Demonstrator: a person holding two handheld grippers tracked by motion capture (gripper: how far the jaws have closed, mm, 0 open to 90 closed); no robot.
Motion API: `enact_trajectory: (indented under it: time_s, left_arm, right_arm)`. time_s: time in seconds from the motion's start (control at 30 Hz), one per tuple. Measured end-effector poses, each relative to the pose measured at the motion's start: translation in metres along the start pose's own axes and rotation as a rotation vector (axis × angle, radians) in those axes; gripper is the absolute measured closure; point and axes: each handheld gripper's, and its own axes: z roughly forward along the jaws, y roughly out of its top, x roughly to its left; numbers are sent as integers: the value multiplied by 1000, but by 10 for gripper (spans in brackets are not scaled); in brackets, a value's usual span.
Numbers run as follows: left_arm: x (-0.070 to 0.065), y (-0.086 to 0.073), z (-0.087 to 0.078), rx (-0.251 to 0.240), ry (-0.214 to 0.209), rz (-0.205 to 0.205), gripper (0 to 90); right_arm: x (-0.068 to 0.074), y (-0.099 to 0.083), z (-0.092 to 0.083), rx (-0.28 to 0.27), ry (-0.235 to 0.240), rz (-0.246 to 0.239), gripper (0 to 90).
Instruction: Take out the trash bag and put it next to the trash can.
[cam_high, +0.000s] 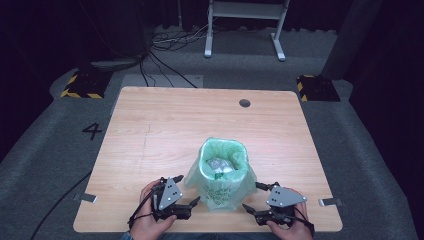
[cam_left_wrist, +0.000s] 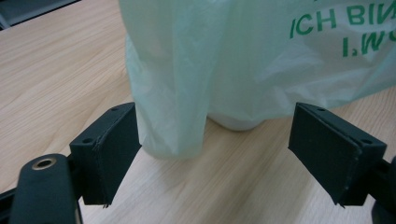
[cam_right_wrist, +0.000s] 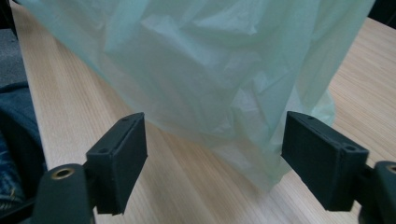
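A small bin lined with a pale green plastic bag (cam_high: 222, 172) stands near the table's front edge, with crumpled white waste (cam_high: 220, 165) inside. The bag hangs loose over the bin's sides and carries green lettering (cam_left_wrist: 343, 23). My left gripper (cam_high: 187, 192) is open just left of the bag; in its view a hanging fold of bag (cam_left_wrist: 170, 93) lies between the jaws. My right gripper (cam_high: 256, 196) is open just right of the bag, and the bag's drooping plastic (cam_right_wrist: 219, 88) sits between and beyond its jaws. Neither gripper holds anything.
The wooden table (cam_high: 160, 125) has bare room behind and to the left of the bin, and a round cable hole (cam_high: 244, 103) near its far edge. Metal brackets (cam_high: 90, 198) stick out at the front corners. A white frame (cam_high: 245, 20) and cables lie on the floor beyond.
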Motion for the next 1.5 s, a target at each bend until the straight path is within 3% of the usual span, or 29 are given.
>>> enact_trajectory:
  time_s: [0.1, 0.17, 0.27, 0.4, 0.5, 0.67, 0.9, 0.93, 0.97, 1.07, 1.13, 1.3, 1.43, 1.47, 1.5]
  left_arm:
    - [6, 1, 7, 1, -16, -11, 279]
    - [7, 2, 8, 2, -41, -12, 432]
    - [6, 5, 4, 13, -65, 20, 622]
    - [1, 12, -9, 22, -62, 59, 772]
    - [-3, 18, -24, -6, -69, 77, 850]
    - [-5, 34, -53, -88, -65, 86, 895]
    - [-6, 53, -72, -148, -35, 104, 895]
    - [-6, 56, -73, -151, -32, 106, 896]
    - [-7, 58, -74, -155, -28, 105, 896]
    - [-9, 63, -75, -160, -30, 100, 896]
    - [-11, 66, -74, -156, -32, 95, 895]
    - [-13, 74, -73, -174, -29, 77, 895]
    - [-11, 79, -73, -200, -30, 55, 895]
    - [-11, 79, -73, -204, -30, 52, 895]
    - [-10, 79, -73, -207, -33, 50, 895]
  right_arm:
    - [-9, -1, 12, 17, 67, 42, 362]
    - [-13, -2, 14, 10, 108, 59, 600]
    - [-12, 1, 7, -8, 116, 37, 782]
    - [-9, 8, -9, -40, 106, 8, 864]
    - [-4, 13, -21, -72, 95, -19, 899]
    - [6, 29, -48, -143, 69, -77, 900]
    - [12, 48, -69, -215, 52, -108, 900]
    - [14, 50, -68, -206, 56, -102, 788]
    - [14, 50, -68, -206, 56, -102, 788]
    - [22, 49, -55, -173, -36, -78, 350]
    - [25, 44, -42, -158, -46, -45, 190]
    - [36, 31, -19, -130, -69, -63, 180]
    - [33, 30, -4, -116, -122, -57, 199]
    - [32, 30, 0, -107, -138, -51, 227]
    - [30, 30, 4, -94, -144, -41, 340]
